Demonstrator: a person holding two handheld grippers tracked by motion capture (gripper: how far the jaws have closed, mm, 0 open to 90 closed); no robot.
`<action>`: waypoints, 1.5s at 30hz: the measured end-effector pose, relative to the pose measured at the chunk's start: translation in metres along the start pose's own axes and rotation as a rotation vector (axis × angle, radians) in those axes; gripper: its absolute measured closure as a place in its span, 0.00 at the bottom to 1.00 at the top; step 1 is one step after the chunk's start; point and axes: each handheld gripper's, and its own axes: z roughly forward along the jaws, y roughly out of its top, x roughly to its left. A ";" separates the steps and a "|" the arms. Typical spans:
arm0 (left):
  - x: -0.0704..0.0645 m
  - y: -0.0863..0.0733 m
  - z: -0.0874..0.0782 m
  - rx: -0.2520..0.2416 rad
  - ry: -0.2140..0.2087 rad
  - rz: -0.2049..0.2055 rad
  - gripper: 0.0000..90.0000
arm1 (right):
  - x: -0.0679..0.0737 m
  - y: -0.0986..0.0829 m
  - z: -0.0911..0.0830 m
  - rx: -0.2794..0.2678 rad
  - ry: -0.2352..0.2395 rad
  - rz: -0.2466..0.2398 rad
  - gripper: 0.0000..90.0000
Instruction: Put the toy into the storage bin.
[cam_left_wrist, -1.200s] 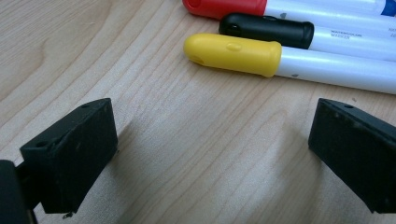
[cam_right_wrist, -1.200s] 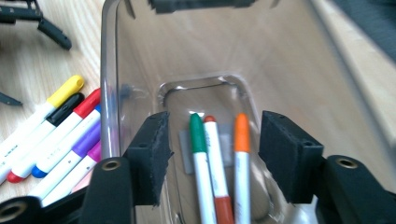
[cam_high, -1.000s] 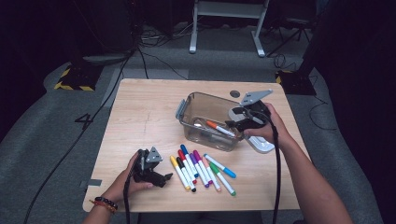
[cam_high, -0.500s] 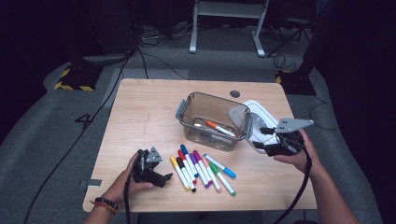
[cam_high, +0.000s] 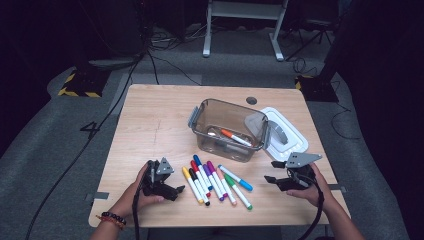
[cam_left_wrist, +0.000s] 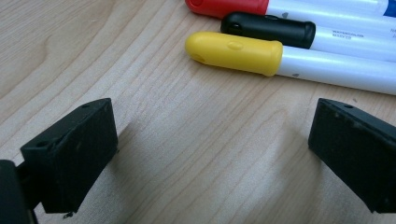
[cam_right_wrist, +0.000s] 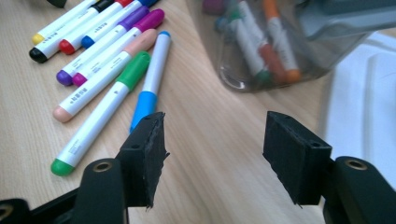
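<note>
A row of several capped markers (cam_high: 215, 182) lies on the wooden table (cam_high: 155, 125) near its front edge. Behind them stands a clear plastic container (cam_high: 227, 129) with an orange-capped marker (cam_high: 235, 137) and others inside. My left gripper (cam_high: 176, 190) rests on the table just left of the row, open and empty. Close ahead of its jaws lie the yellow marker (cam_left_wrist: 233, 51), the black one (cam_left_wrist: 268, 30) and the red one (cam_left_wrist: 229, 7). My right gripper (cam_high: 270, 172) stands open and empty, right of the row. The green marker (cam_right_wrist: 100, 116) and light blue marker (cam_right_wrist: 149, 79) lie beyond its left jaw.
The container's white lid (cam_high: 285, 132) lies flat on the table to the right of the container, with the container (cam_right_wrist: 261, 42) and lid (cam_right_wrist: 359, 93) ahead of my right gripper. Cables and a metal stand are on the floor behind the table.
My right gripper has come away from the container's rim, toward the front right of the table, and now sits low beside the markers. The left gripper has not moved.
</note>
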 end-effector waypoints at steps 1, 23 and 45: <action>0.000 0.000 0.000 0.000 0.001 0.000 0.02 | 0.002 -0.001 0.003 0.002 0.003 -0.003 0.44; 0.000 0.000 0.000 0.000 -0.002 0.001 0.02 | 0.027 0.011 0.072 0.074 0.088 -0.024 0.57; 0.000 0.000 0.000 0.000 -0.001 0.002 0.02 | 0.016 0.007 0.077 0.111 0.042 -0.004 0.82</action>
